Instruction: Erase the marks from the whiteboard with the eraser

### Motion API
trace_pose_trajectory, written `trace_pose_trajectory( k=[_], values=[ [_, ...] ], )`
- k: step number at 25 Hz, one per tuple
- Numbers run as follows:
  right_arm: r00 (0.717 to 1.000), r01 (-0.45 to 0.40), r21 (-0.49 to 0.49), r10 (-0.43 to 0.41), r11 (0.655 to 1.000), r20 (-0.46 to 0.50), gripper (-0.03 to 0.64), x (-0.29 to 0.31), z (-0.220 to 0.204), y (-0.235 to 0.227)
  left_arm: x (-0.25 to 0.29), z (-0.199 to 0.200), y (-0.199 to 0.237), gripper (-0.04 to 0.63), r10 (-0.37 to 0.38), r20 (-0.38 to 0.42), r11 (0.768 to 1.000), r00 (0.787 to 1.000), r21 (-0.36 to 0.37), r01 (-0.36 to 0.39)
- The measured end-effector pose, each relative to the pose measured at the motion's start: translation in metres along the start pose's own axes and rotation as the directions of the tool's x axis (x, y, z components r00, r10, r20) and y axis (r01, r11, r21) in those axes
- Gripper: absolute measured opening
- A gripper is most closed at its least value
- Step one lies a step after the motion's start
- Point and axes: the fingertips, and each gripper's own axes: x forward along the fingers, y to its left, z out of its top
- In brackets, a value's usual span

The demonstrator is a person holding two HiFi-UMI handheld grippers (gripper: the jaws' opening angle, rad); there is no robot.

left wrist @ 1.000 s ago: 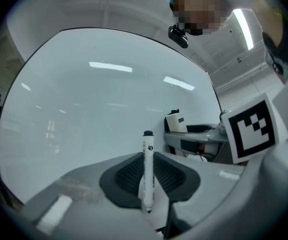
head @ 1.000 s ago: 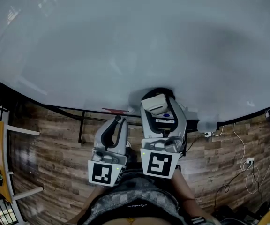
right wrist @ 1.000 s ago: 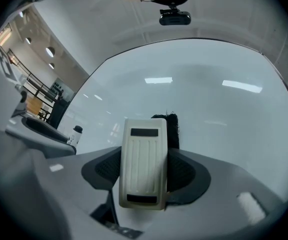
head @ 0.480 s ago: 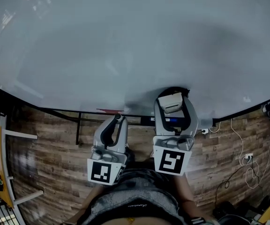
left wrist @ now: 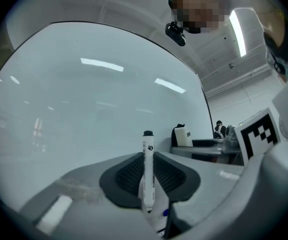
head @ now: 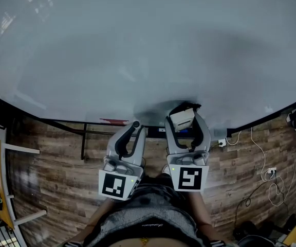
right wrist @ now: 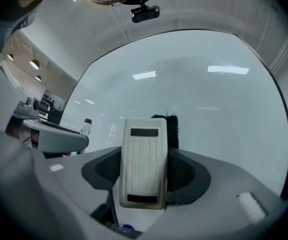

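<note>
Eraser: the eraser (right wrist: 144,166) is clamped between the right gripper's (head: 185,123) jaws, at the near, lower edge of the whiteboard (head: 137,50).
Eraser axis: its long side runs along the jaws and points away from me, towards the board. I see the white ribbed back; the dark felt (right wrist: 171,129) shows past its far right edge. I can't tell whether the felt touches the board.
Left gripper: the left gripper (head: 133,127) is closed on a marker (left wrist: 148,171), which lies along the jaws with its dark end pointing away, towards the board.
Spacing: the two grippers sit side by side, near each other but apart.
Around: a red item (head: 113,121) lies on the ledge under the board, left of the left gripper. Cables (head: 271,184) trail over the wooden floor (head: 50,163) on the right.
</note>
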Motion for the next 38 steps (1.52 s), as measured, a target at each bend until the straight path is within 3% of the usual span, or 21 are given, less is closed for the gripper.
trace_pose_trajectory(
  k=[3,15,38],
  values=[
    [1.0,-0.002,0.026,0.002,1.0,-0.023,0.261,-0.012,-0.01,-0.004,0.003,-0.002,-0.013,0.071,0.0,-0.011,1.0,1.0,-0.02,-0.001],
    [0.998,-0.052,0.076,0.053,0.996,-0.014,0.259,-0.066,-0.019,-0.029,0.001,-0.001,-0.09,0.071,-0.009,-0.008,0.999,1.0,0.045,0.01],
    [0.99,-0.138,0.064,0.138,0.988,0.01,0.259,-0.072,-0.014,-0.028,0.003,-0.002,-0.098,0.071,0.067,-0.008,0.997,0.998,0.048,-0.067]
  ],
)
